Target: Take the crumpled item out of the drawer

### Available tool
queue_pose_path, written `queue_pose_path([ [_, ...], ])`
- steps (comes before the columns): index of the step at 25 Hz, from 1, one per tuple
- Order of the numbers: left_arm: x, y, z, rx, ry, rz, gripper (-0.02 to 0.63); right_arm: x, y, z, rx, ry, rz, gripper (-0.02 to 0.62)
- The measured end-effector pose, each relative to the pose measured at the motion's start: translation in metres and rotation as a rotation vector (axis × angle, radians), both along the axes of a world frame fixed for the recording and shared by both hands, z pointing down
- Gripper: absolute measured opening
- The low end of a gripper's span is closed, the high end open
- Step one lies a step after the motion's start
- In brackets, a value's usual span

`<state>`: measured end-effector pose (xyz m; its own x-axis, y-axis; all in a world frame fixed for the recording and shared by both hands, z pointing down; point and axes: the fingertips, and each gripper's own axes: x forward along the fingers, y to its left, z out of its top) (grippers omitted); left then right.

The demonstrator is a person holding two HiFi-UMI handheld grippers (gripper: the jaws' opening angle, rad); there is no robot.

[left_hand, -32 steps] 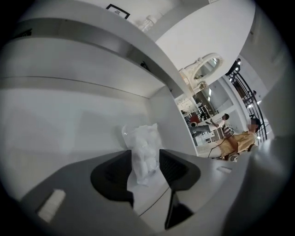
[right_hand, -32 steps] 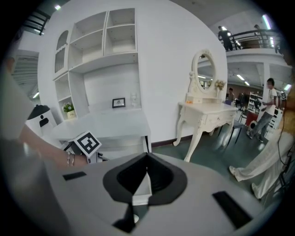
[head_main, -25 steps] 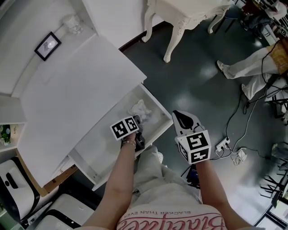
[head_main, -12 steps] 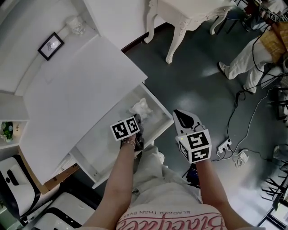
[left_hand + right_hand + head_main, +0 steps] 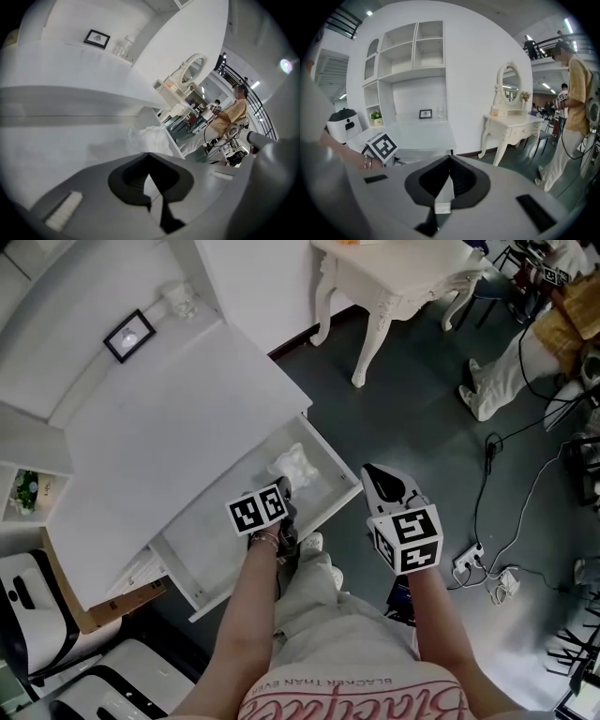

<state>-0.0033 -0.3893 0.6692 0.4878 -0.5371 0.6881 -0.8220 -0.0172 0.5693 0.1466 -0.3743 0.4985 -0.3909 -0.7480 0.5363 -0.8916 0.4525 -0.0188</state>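
The white drawer point(image 5: 330, 499) stands pulled out from under the desk. A white crumpled item point(image 5: 298, 463) lies in its right end, also seen as a pale wad point(image 5: 149, 139) on the drawer floor point(image 5: 56, 140). My left gripper point(image 5: 284, 487) reaches into the drawer. Its jaws are shut, and the tips point(image 5: 149, 154) meet on the item's near edge. My right gripper point(image 5: 375, 474) hangs outside the drawer's front right corner, above the dark floor. It is shut point(image 5: 450, 157) with nothing between its fingers.
The white desk top point(image 5: 169, 418) covers the drawer's back, with a framed picture point(image 5: 129, 334) and a glass point(image 5: 183, 301) on the ledge behind. A white dressing table point(image 5: 403, 277) stands beyond. A power strip and cables point(image 5: 469, 554) lie on the floor, with a person's legs point(image 5: 506, 381) at right.
The head view has shifted a little, showing more of the shelf at left. The left gripper stays at the crumpled item, the right gripper beside the drawer. The person at right has moved off.
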Motion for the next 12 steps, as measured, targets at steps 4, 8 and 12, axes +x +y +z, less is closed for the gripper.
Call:
queue_pose_path([
  [4, -0.003, 0.005, -0.021, 0.048, -0.010, -0.009, 0.008, 0.003, 0.003, -0.016, 0.036, -0.012, -0.001, 0.006],
  [8, -0.012, 0.008, -0.044, 0.100, -0.025, -0.018, 0.008, 0.000, 0.012, -0.030, 0.066, -0.019, -0.023, 0.006],
  [12, -0.016, 0.013, -0.072, 0.165, -0.034, -0.024, 0.008, 0.000, 0.024, -0.045, 0.103, -0.019, -0.054, 0.006],
])
